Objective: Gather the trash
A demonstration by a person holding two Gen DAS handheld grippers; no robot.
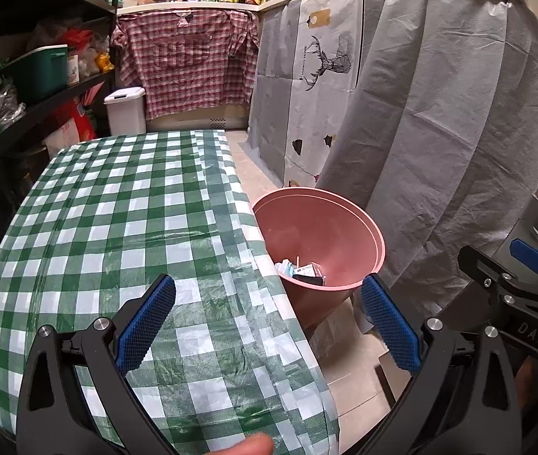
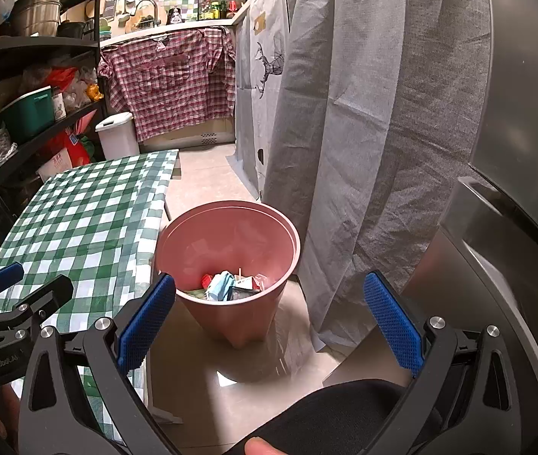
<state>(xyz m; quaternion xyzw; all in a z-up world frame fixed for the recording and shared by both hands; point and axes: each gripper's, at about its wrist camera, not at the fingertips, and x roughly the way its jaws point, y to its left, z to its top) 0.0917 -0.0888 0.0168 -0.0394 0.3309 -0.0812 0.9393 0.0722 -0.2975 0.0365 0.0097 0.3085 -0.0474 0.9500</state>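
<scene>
Kitchen w/ a narrow floor strip between the checked-cloth counter (image 1: 117, 227) and grey drapes (image 1: 439, 132). Counter top shows no trash from either view; all visible trash (image 2: 227, 284) (wrappers, a small carton, a stick) sits at the bottom of the pink bin (image 2: 231, 250). Bin stands on the floor, touching or just beside the counter's edge, probably put there so stuff can be dropped or swept straight in.

Left claw (image 1: 269, 322) hangs over the counter's near corner, fingers spread wide, nothing between them. Right claw (image 2: 269, 322) hovers above the floor, aimed at the bin mouth, also released and empty. Both pointing binward w/ nothing held suggests the collecting is about done, or a next piece lies out of view.

Around: black shelf rack (image 1: 22, 76) packed w/ bags on the left, white lidded bin (image 1: 125, 110) and a plaid shirt (image 1: 189, 64) at the far end, steel fridge (image 2: 515, 151) at right. Drapes hang close behind the bin, so a reach from that side could snag; the counter edge blocks the other.
</scene>
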